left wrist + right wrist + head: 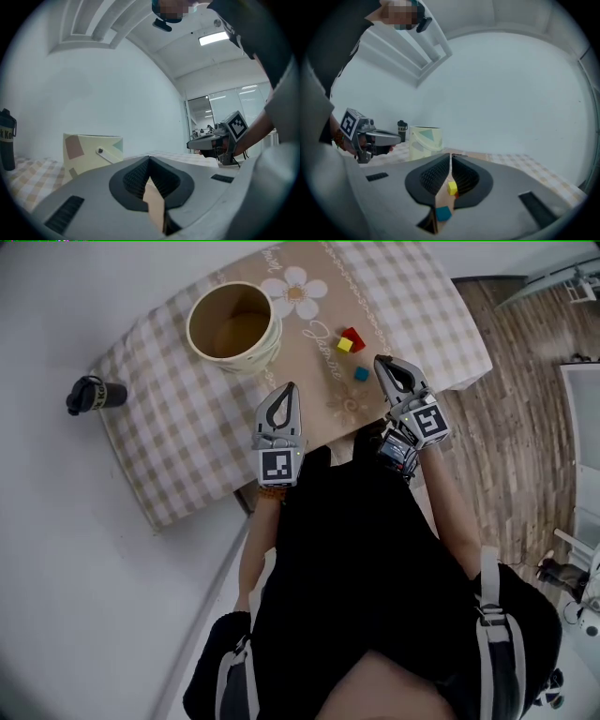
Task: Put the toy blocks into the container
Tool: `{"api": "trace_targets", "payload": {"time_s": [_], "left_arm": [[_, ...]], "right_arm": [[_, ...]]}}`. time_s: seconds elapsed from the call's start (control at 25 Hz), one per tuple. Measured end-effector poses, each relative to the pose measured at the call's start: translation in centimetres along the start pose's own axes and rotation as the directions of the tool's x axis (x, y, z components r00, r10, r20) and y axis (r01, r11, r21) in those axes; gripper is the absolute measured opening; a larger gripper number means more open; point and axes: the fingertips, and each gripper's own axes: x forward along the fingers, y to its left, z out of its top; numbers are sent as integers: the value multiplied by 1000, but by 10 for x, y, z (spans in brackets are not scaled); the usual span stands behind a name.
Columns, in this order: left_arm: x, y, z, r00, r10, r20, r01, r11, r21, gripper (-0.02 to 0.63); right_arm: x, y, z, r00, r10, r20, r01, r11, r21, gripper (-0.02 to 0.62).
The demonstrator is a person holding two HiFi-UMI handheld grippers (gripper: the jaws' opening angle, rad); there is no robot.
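A cream round container [234,326] stands open on the checked tablecloth [178,437] at the far left. Red [353,335], yellow [344,346] and blue [361,374] blocks lie to its right on the brown runner. My right gripper [380,360] is shut and empty, its tip just right of the blue block. Through its jaws I see the yellow block [452,188] and the blue block [443,213] on the cloth below. My left gripper [289,387] is shut and empty too, in front of the container [93,152].
A black bottle [94,395] lies off the table's left edge. The table's front edge runs just under both grippers, and wood floor [525,427] shows to the right. The person's dark clothing fills the lower head view.
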Motion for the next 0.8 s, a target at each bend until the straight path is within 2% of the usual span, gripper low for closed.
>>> {"api": "trace_targets", "payload": {"time_s": [0.08, 0.2, 0.32, 0.4, 0.44, 0.6, 0.76, 0.8], "left_arm": [[5, -2, -4, 1000, -10, -4, 10, 1000, 4, 12], [12, -5, -17, 999, -28, -22, 29, 999, 32, 12], [15, -9, -23, 998, -43, -36, 44, 998, 35, 12], [16, -10, -26, 998, -50, -37, 51, 998, 33, 12], [16, -9, -28, 998, -50, -42, 51, 998, 32, 12], [17, -3, -33, 997, -31, -72, 32, 999, 6, 12], [16, 3, -34, 997, -21, -73, 22, 1000, 17, 12], [15, 4, -34, 997, -20, -76, 22, 1000, 21, 12]], "right_arm": [[3, 0, -13, 997, 29, -65, -31, 999, -30, 45], [8, -1, -32, 983, 60, -173, -75, 994, -81, 46], [11, 7, -49, 945, 145, -293, -177, 981, -85, 46], [15, 17, -64, 893, 219, -394, -272, 958, -85, 107], [16, 22, -72, 861, 244, -447, -315, 945, -92, 115], [19, 33, -97, 745, 282, -604, -442, 887, -131, 115], [21, 40, -109, 652, 298, -697, -537, 830, -148, 116], [20, 39, -114, 625, 294, -723, -548, 825, -138, 181]]}}
